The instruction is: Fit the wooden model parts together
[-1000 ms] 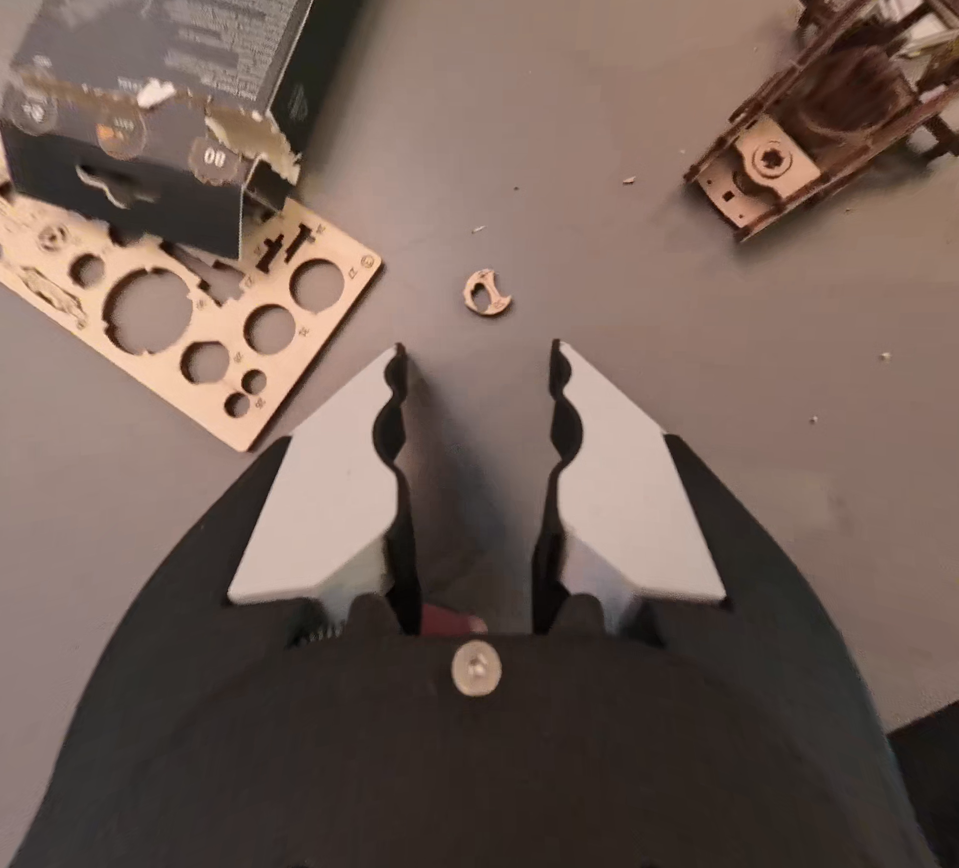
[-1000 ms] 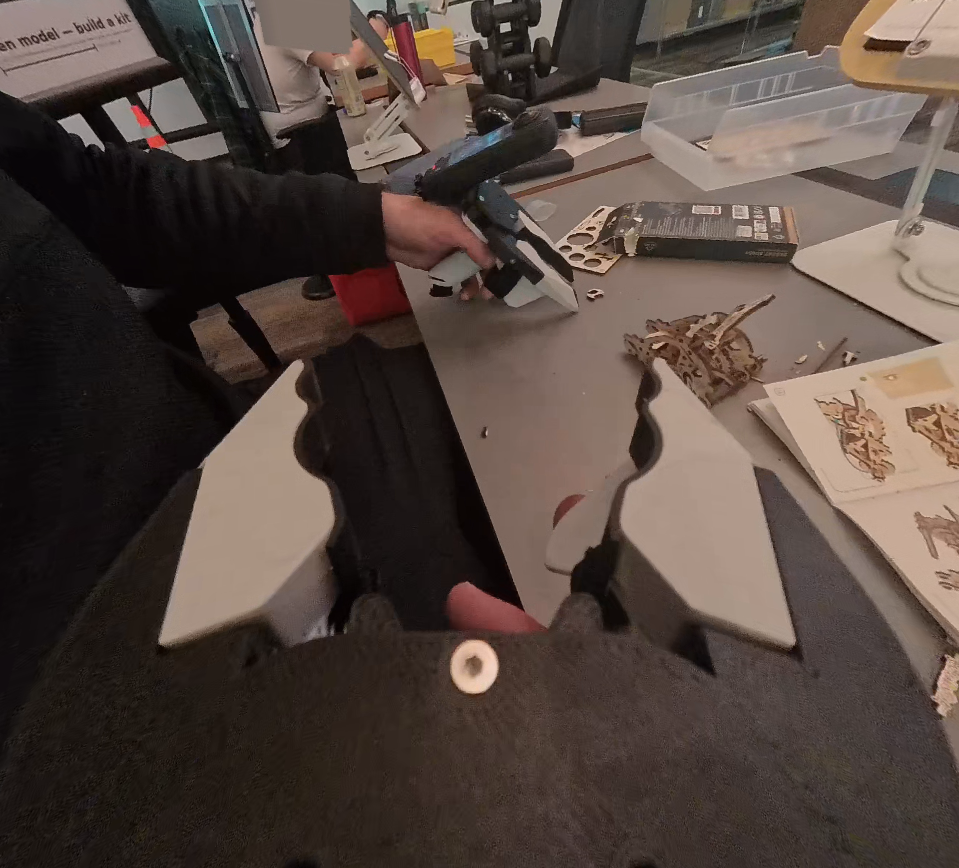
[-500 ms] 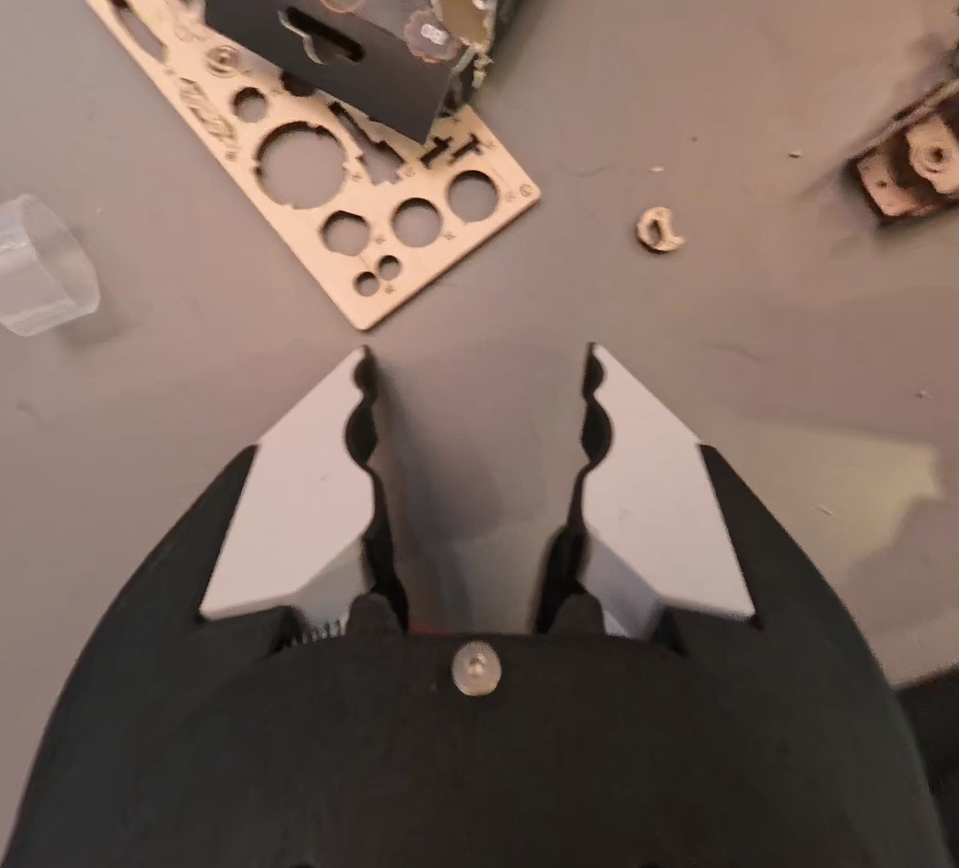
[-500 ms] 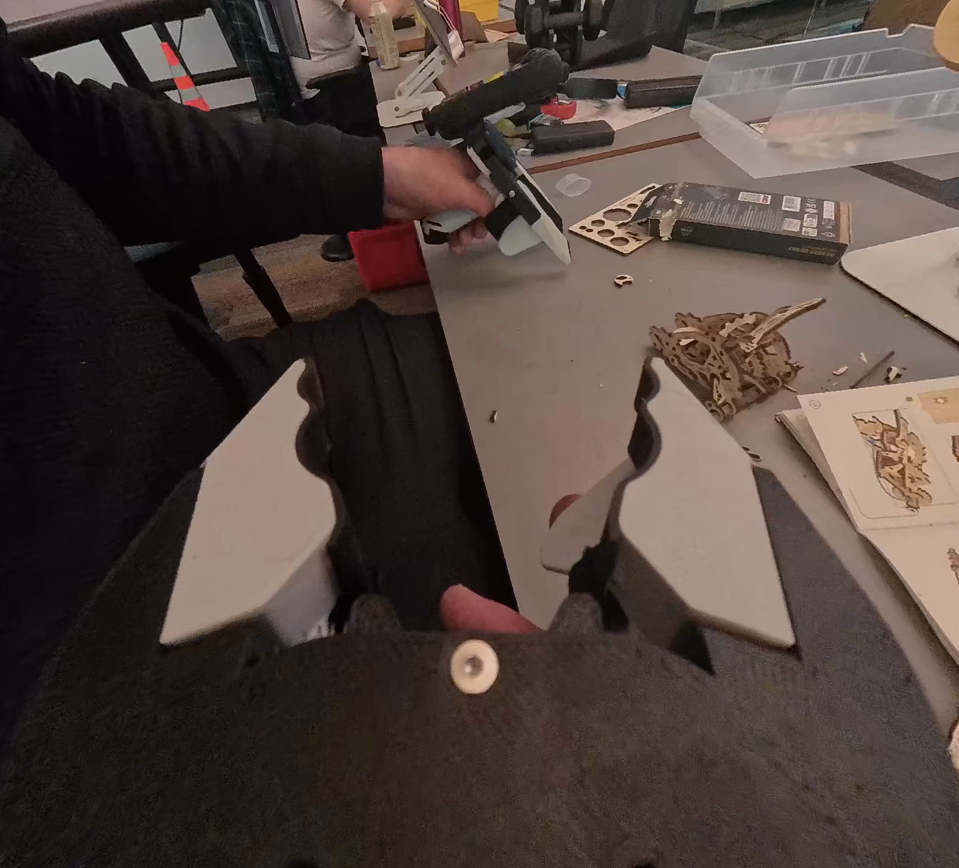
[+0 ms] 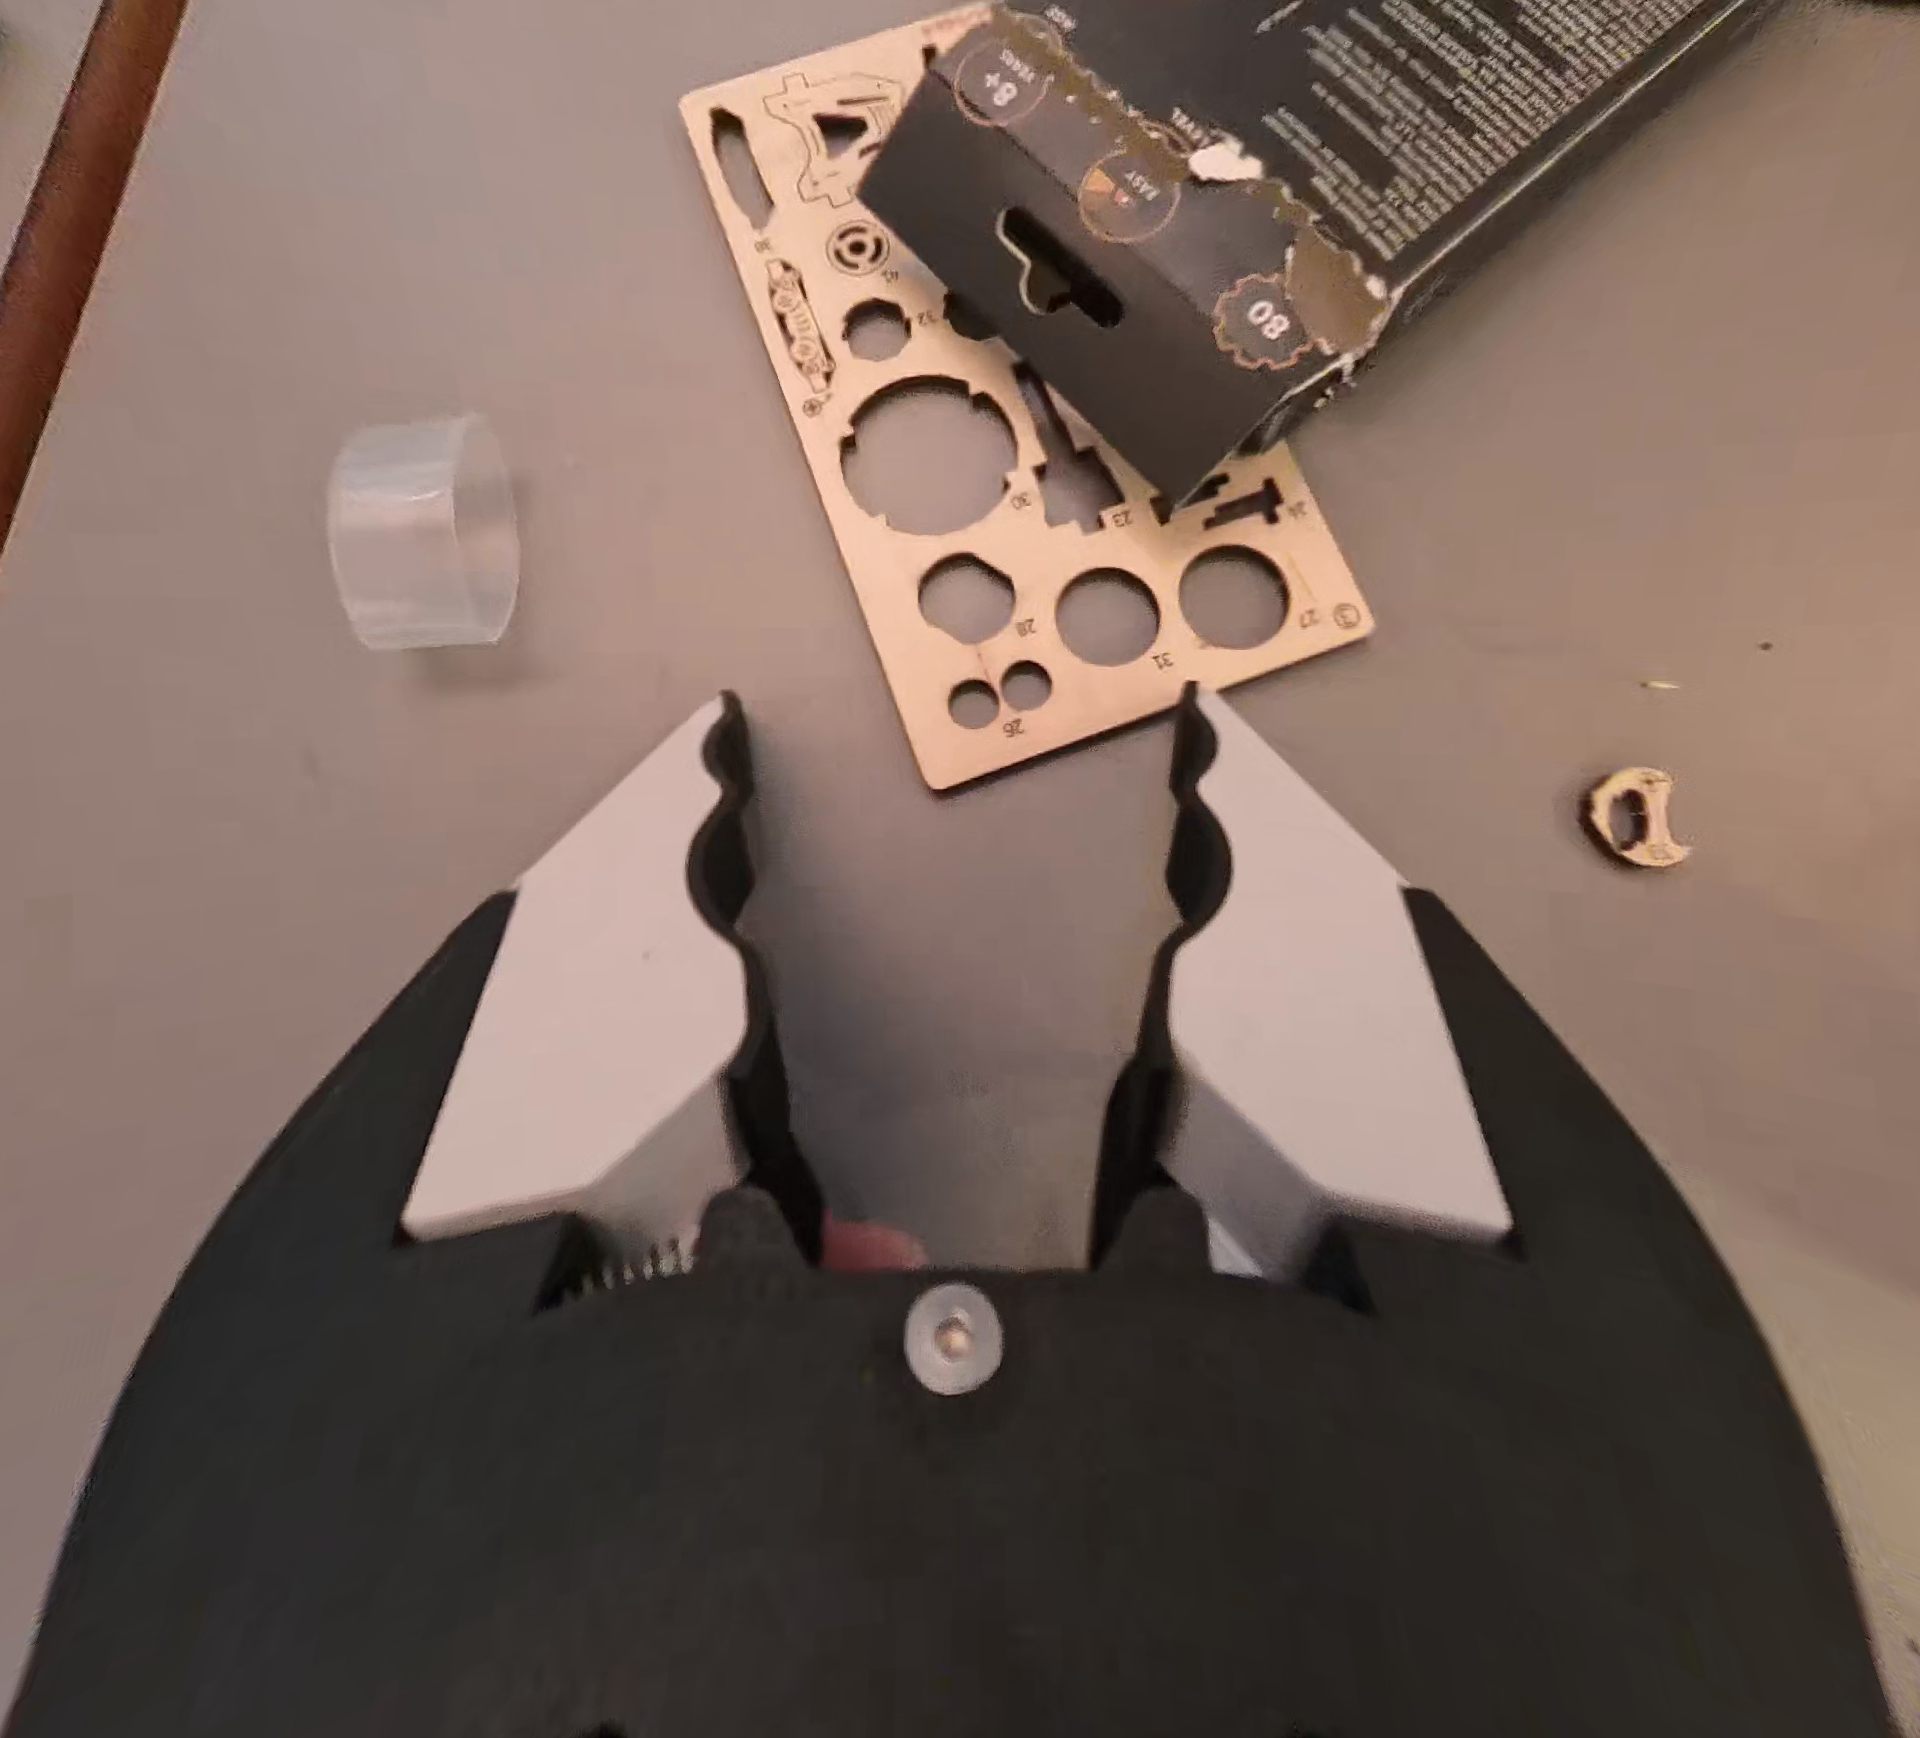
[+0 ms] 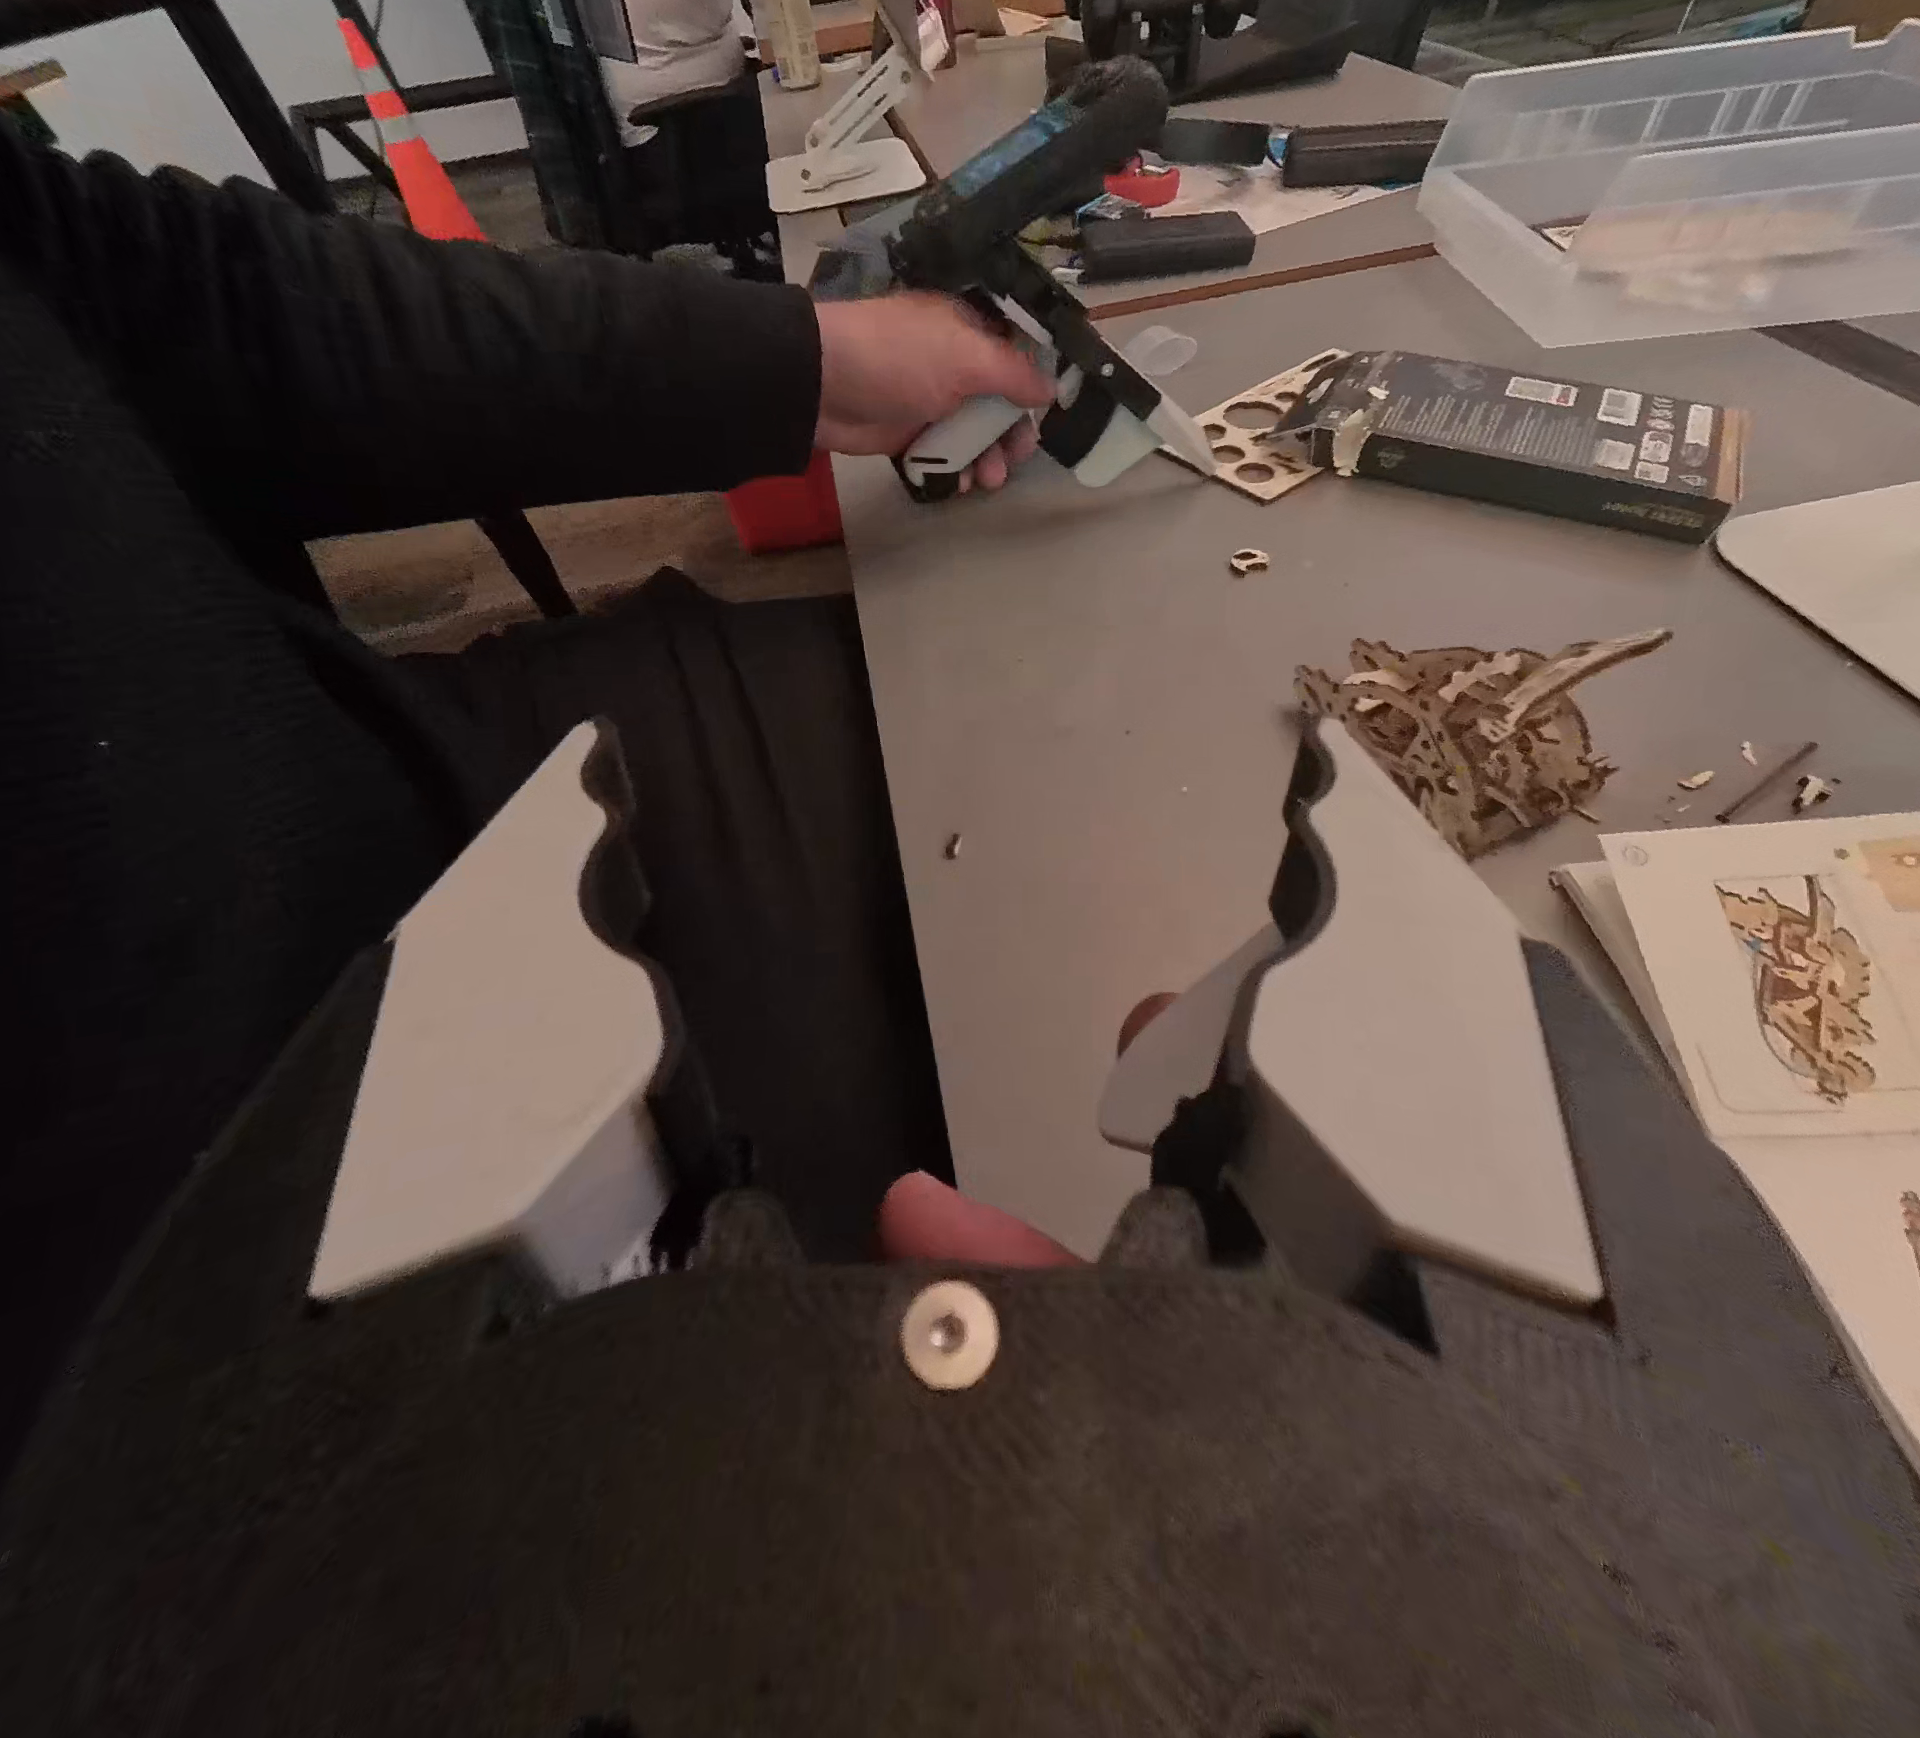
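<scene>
My left gripper [image 5: 958, 712] is open and empty, just above the grey table, with its fingertips at the near corner of a punched-out wooden parts sheet [image 5: 1049, 618]. A small loose wooden part [image 5: 1636, 815] lies on the table to its right. In the right wrist view the left gripper [image 6: 1184, 441] is held by a hand at that sheet [image 6: 1247, 441]. My right gripper [image 6: 951, 743] is wide open and empty, raised over the table's near edge. The half-built wooden model [image 6: 1455, 732] stands just beyond its right fingertip.
A black kit box [image 5: 1382, 109] lies partly on the sheet. A clear plastic cup [image 5: 421, 530] lies on its side to the left. An instruction booklet [image 6: 1787, 982] lies at the right, a clear plastic bin [image 6: 1683, 171] at the back. Wood scraps [image 6: 1756, 779] lie by the model. About 40 cm separates my left fingertips from my right.
My left gripper has opened wider and swung left, from over the small loose part to the corner of the parts sheet. My right gripper stays wide open and has tilted slightly.
</scene>
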### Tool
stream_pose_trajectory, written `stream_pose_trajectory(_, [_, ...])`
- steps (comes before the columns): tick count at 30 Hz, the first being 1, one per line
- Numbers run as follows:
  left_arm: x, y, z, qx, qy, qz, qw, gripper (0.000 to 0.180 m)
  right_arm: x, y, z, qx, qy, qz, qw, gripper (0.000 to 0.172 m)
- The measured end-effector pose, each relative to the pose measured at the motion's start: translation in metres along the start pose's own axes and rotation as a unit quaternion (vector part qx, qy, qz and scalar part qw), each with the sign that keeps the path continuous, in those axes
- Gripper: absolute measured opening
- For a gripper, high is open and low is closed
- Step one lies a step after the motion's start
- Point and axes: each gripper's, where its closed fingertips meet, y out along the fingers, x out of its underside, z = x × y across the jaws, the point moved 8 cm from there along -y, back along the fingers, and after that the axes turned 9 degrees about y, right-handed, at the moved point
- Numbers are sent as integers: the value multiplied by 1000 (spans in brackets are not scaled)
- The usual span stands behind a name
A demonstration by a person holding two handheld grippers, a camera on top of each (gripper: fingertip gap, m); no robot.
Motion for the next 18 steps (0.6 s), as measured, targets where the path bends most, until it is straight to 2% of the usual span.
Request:
stream_pose_trajectory(2, [1,-4,2,-24,19,-4,1000,77,-3,4,2,-3,-4,-1,1000,121])
stream_pose_trajectory(3, [3,-6,5,-26,47,9,999,69,-4,6,3,-5,-9,0,1000,121])
stream_pose_trajectory(4, [4,-8,10,-6,62,8,998,63,-6,8,3,-11,-12,1,1000,121])
stream_pose_trajectory(5, [3,-9,13,25,50,-9,998,77,-8,10,3,-17,-16,2,1000,121])
stream_pose_trajectory(6, [2,-8,12,44,36,-8,998,73,-9,13,4,-23,-20,2,1000,120])
stream_pose_trajectory(7, [2,-5,5,23,11,-9,1000,70,-10,15,4,-27,-23,4,999,120])
stream_pose_trajectory(8, [2,-5,1,5,6,-11,1000,56,-12,18,5,-32,-23,4,999,120])
stream_pose_trajectory(9, [2,-6,2,8,12,-17,1000,52,-12,20,7,-36,-21,2,999,121])
stream_pose_trajectory(11, [4,-10,-1,-38,32,-17,999,47,-12,26,9,-43,-20,-6,999,121])
stream_pose_trajectory(13, [7,-11,1,-49,24,-6,998,46,-12,31,11,-49,-21,-12,998,121])
stream_pose_trajectory(15, [7,-11,5,-23,31,-4,999,35,-13,35,12,-55,-22,-13,998,120])
stream_pose_trajectory(16, [6,-10,7,-6,41,3,999,39,-13,37,12,-57,-23,-16,998,120])
stream_pose_trajectory(18, [0,-4,11,32,-8,22,999,47,-13,41,13,-58,-26,-20,998,121])
